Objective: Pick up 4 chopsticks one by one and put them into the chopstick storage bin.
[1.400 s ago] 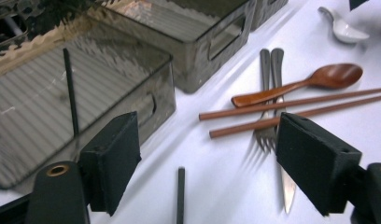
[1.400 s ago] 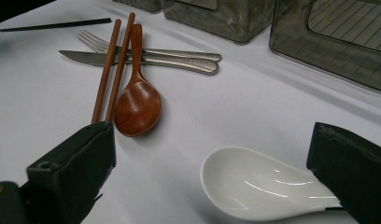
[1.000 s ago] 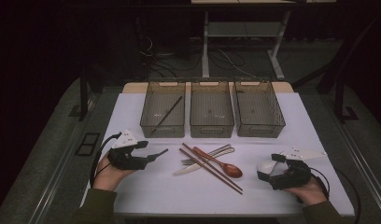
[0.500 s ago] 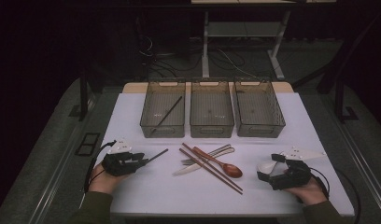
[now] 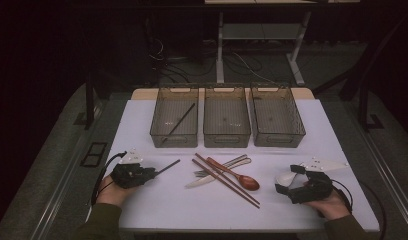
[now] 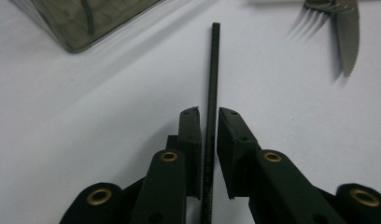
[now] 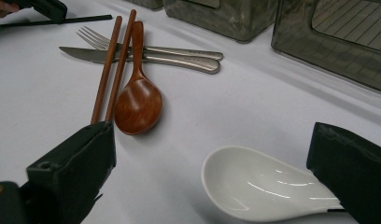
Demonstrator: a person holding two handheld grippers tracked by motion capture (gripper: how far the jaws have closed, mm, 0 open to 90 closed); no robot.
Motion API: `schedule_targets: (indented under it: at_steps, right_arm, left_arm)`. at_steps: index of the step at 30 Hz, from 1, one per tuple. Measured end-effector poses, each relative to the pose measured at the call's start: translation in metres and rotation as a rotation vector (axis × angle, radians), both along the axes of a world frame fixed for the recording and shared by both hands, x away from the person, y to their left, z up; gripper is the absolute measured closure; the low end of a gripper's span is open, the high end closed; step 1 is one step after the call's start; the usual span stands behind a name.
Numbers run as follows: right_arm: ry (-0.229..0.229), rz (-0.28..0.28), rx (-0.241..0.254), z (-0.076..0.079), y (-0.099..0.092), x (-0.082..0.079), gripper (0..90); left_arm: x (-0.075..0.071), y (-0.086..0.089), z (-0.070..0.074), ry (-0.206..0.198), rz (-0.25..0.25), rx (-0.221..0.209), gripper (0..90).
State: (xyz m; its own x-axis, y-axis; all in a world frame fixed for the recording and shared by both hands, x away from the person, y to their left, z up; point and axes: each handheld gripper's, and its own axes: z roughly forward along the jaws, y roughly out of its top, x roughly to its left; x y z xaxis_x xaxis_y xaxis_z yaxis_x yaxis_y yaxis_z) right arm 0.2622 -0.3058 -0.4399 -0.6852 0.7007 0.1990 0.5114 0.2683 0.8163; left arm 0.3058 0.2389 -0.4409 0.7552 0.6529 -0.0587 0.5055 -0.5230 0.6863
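A black chopstick (image 5: 168, 165) (image 6: 213, 70) lies on the white table (image 5: 142, 130) at the near left. My left gripper (image 5: 151, 172) (image 6: 208, 114) sits low over it with the stick running between its jaws. The jaws have just been closing and stand a sliver off the stick on each side. At the near right, my right gripper (image 5: 286, 179) (image 7: 212, 135) is wide open. A white ceramic spoon (image 5: 284, 178) (image 7: 254, 182) lies on the table between its jaws, its handle hidden behind the right-hand jaw.
Three smoky plastic bins (image 5: 227, 135) stand in a row at the back; the left one (image 5: 157, 135) holds another black chopstick (image 5: 181, 119). In the middle lie two wooden chopsticks (image 5: 227, 182) (image 7: 107, 70), a wooden spoon (image 5: 244, 181) (image 7: 138, 102), a fork (image 7: 146, 48) and a knife (image 5: 204, 181).
My left gripper has sunk toward the table and drawn slightly to the near left. Its jaws have narrowed around the black chopstick. The right hand has stayed still.
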Motion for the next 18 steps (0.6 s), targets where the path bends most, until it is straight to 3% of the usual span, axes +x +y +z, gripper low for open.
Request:
schedule_targets:
  at_steps: [18]
  right_arm:
    - [0.000,0.001,-0.001,-0.0001,0.0002,0.0000,1.3]
  left_arm:
    - [-0.0004,-0.0011,-0.0017,0.000,-0.031,0.023,84.9]
